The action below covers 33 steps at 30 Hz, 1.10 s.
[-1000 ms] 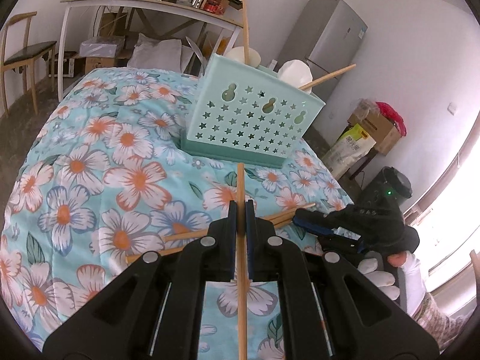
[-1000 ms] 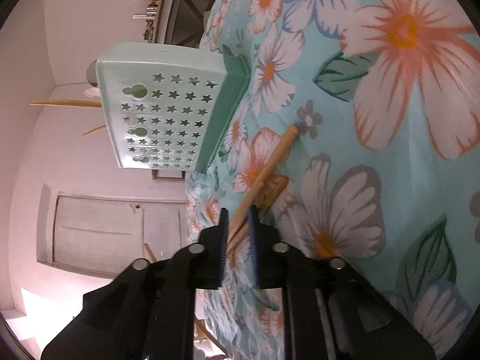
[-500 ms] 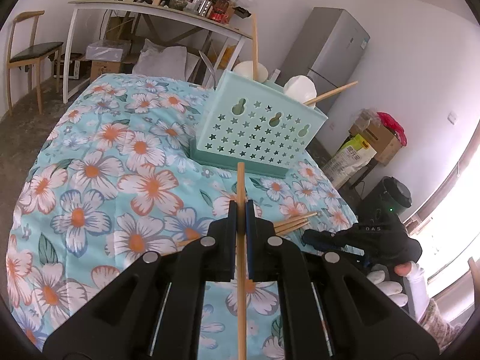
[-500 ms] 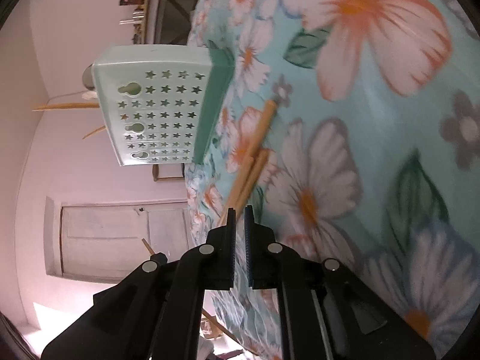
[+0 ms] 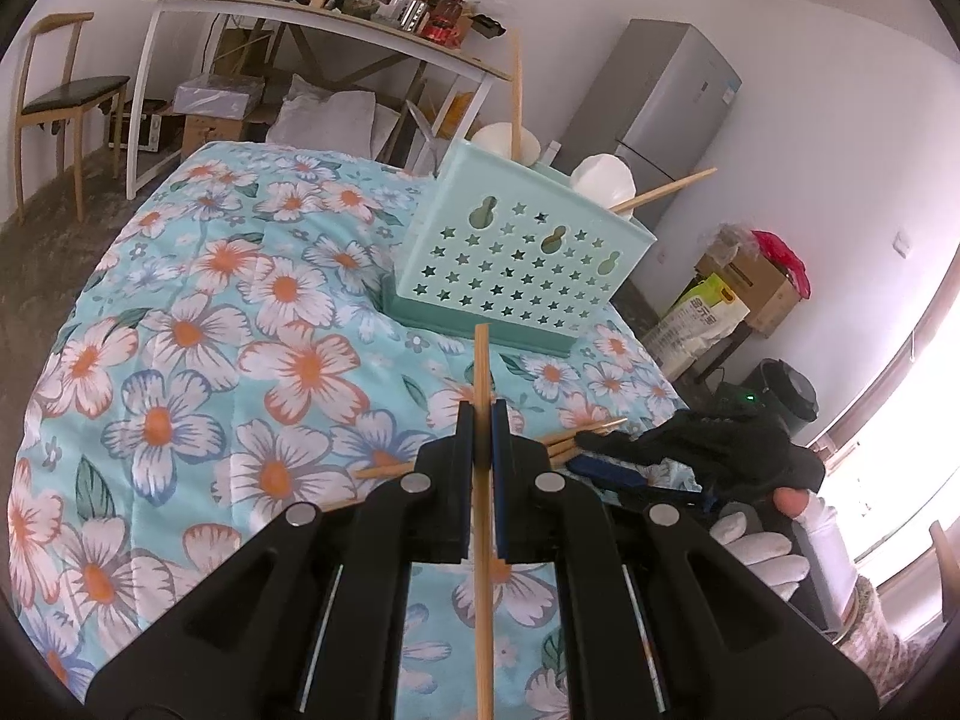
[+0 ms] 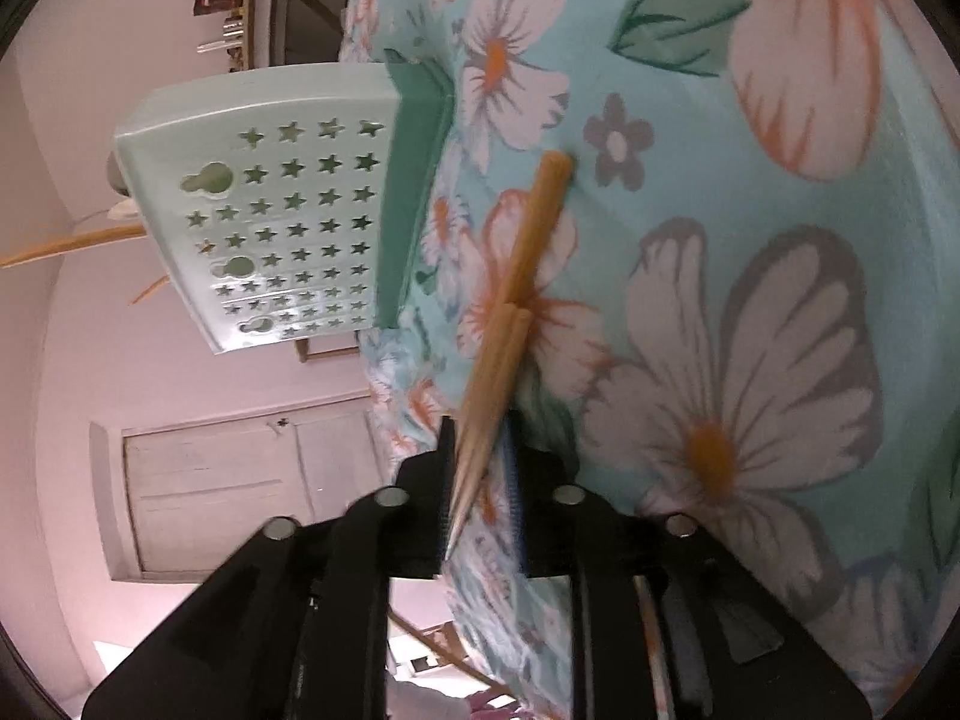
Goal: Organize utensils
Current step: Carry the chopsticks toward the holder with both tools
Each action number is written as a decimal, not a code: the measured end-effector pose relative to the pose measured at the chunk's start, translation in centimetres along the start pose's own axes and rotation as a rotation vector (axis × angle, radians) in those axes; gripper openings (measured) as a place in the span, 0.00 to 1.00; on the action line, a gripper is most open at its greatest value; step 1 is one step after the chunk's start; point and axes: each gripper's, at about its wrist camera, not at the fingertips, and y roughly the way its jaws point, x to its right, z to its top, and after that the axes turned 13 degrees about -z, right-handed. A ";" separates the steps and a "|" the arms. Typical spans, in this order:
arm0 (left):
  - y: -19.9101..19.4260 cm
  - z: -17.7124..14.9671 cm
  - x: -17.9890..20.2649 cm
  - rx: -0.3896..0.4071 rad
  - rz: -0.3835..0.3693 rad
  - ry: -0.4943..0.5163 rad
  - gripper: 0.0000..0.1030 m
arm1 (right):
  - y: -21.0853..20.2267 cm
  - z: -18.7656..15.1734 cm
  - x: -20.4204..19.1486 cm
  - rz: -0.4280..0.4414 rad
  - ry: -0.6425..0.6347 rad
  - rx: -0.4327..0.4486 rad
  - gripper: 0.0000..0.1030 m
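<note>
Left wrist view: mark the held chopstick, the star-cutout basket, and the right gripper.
held chopstick (image 5: 482, 360), left wrist view, bare shaft ahead of the jaws
star-cutout basket (image 5: 516, 264), left wrist view, perforated front wall
right gripper (image 5: 606, 468), left wrist view, blue fingertip end

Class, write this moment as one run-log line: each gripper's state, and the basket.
left gripper: shut on chopstick | right gripper: just opening, around loose chopsticks | basket: holds utensils

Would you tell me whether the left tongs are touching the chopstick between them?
Touching. The left wrist view shows the left tongs shut on the chopstick, both pads against it.
</note>
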 end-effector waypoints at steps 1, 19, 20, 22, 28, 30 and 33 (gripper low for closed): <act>-0.1 0.0 -0.2 0.001 0.000 -0.002 0.05 | -0.1 -0.2 -0.2 -0.002 -0.005 0.000 0.26; -1.2 0.1 -1.4 0.025 0.000 -0.027 0.05 | 2.0 -0.1 -2.3 -0.078 -0.037 0.068 0.12; -1.3 0.1 -1.4 0.026 0.002 -0.028 0.05 | 1.9 -0.1 -2.0 -0.072 -0.032 0.071 0.08; -1.5 0.1 -1.4 0.029 0.006 -0.027 0.05 | 1.8 -0.2 -2.0 -0.067 -0.039 0.078 0.08; -2.3 0.2 -1.2 0.039 0.018 -0.019 0.05 | 0.9 -0.8 -1.4 -0.060 -0.052 0.082 0.09; -2.4 0.3 -1.1 0.041 0.021 -0.018 0.05 | 0.5 -1.1 -1.3 -0.057 -0.063 0.084 0.09; -2.5 0.3 -0.9 0.043 0.025 -0.013 0.05 | -0.5 -1.7 -1.2 -0.055 -0.084 0.099 0.10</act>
